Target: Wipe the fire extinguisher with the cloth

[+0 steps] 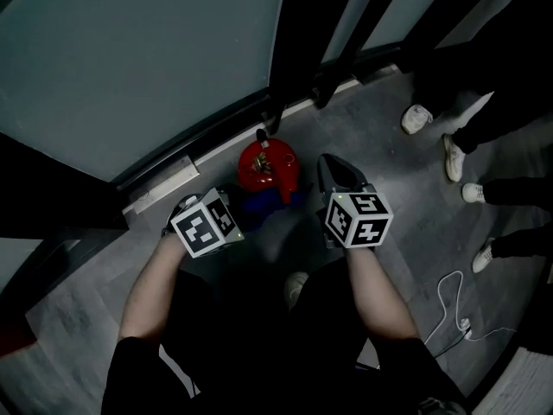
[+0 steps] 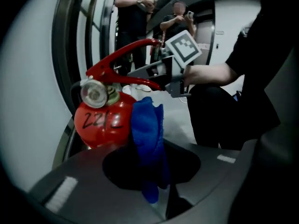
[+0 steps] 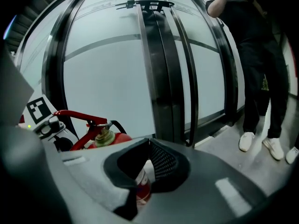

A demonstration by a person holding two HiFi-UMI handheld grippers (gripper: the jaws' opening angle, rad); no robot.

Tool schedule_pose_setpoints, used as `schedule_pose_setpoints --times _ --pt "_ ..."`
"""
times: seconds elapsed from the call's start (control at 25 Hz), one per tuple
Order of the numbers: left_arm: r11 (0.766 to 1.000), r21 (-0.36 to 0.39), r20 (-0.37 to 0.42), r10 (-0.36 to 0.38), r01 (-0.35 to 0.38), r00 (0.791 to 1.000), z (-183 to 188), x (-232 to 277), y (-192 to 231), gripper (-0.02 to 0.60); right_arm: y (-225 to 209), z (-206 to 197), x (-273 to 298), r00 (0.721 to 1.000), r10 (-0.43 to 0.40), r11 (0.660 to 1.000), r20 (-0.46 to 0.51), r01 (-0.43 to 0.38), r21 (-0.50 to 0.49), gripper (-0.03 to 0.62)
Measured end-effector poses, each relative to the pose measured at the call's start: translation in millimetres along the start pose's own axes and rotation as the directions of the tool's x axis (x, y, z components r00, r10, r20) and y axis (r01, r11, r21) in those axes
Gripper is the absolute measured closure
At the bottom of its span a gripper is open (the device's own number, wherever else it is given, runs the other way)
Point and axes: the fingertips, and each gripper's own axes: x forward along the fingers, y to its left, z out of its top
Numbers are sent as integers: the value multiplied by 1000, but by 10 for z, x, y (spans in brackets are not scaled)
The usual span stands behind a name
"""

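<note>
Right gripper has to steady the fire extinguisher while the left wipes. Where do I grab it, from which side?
Probably the red handle on top of the fire extinguisher, coming in from the right gripper's side. The body stands upright and looks too broad for the jaws; the handle's thin bars point that way, clear of the cloth.

A grey speckled floor (image 1: 380,137) runs up to a tall frosted glass wall (image 1: 130,50) set in black metal frames (image 1: 302,33), with a white strip (image 1: 160,187) along its foot. Bystanders in dark trousers (image 1: 510,111) stand at the right, wearing white sneakers (image 1: 416,118). A thin white cable (image 1: 441,292) loops on the floor, ending in what may be a plug
</note>
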Motion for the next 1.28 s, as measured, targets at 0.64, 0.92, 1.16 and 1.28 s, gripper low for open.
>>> schedule_pose_setpoints --times 0.64,0.92,1.16,1.28 --pt "981 -153 -125 101 -120 987 -507 566 123 485 124 90 20 998 51 999 39 -50 -11 585" --pt "975 -201 -155 64 -95 986 -684 797 154 485 152 168 -30 997 52 998 60 -50 -48 585" --pt "978 -168 -167 92 -120 982 -833 962 190 486 37 211 -102 997 28 999 75 -25 -43 585" --pt "979 -171 -193 79 -113 978 -911 1062 172 486 -23 230 -165 997 8 999 77 -4 -52 585"
